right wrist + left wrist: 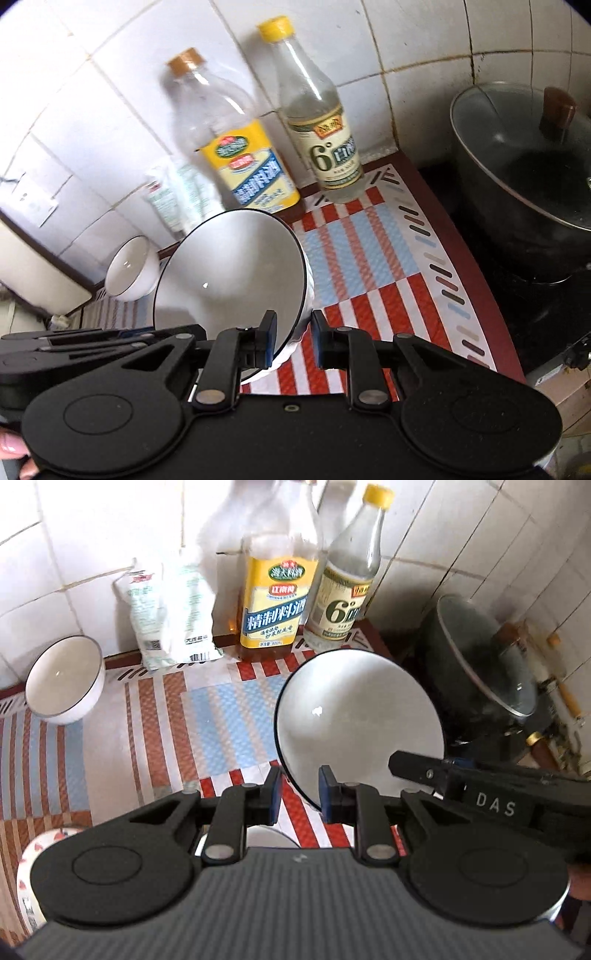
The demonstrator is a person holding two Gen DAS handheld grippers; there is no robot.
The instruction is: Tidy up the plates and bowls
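1. Left wrist view: the left hand-held gripper (297, 792) is nearest, its blue-padded fingers clenched on the near rim of a large white bowl (358, 716) with a dark edge.
2. The bowl is tilted, its open side toward the camera, raised over the striped mat (229, 716) on the bench.
3. The right hand-held gripper (413, 764) reaches in from the right and meets the same bowl's rim.
4. Ahead stand a yellow-labelled bottle (275, 590), a yellow-capped bottle (347, 583) and a white packet (170, 616); far left sits a small white bowl (64, 679); right, a lidded dark pot (487, 664).
5. Below left, a patterned dish (27, 864) peeks out.
6. Right wrist view: the right hand-held gripper (293, 332) grasps the large white bowl's (232, 269) rim, left pad inside, right pad outside.
7. The small bowl (129, 269) lies beyond on the left, the pot (524, 177) to the right.
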